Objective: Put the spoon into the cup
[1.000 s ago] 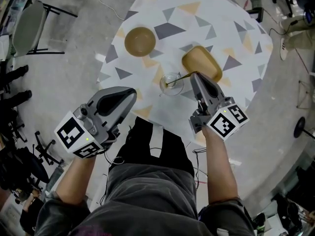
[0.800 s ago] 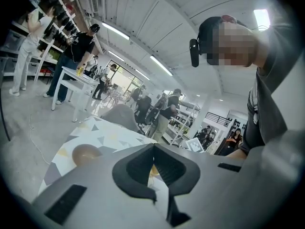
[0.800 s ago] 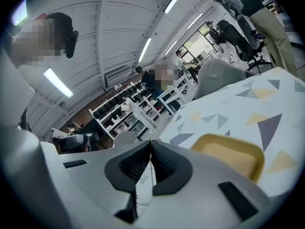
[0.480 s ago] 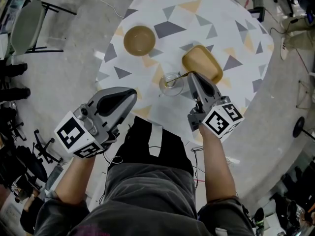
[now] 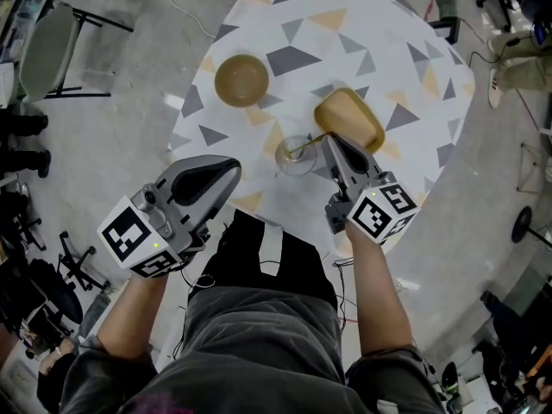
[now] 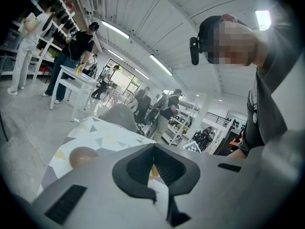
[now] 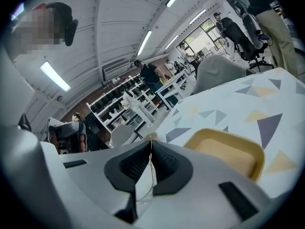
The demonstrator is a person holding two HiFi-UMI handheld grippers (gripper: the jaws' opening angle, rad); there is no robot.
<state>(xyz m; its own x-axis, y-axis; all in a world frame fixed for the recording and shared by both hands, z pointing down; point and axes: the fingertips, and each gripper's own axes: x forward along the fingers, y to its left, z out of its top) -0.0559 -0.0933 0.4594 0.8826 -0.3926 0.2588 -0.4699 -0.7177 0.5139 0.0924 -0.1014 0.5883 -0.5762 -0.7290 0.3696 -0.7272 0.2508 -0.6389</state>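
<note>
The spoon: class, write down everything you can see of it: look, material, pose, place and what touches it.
The spoon is thin and gold-coloured, and looks like metal. Its handle end is pinched between the shut jaws of the right gripper. From there it slants down to the left, with its lower end inside the clear glass cup on the patterned table. Whether it touches the glass cannot be told.
</note>
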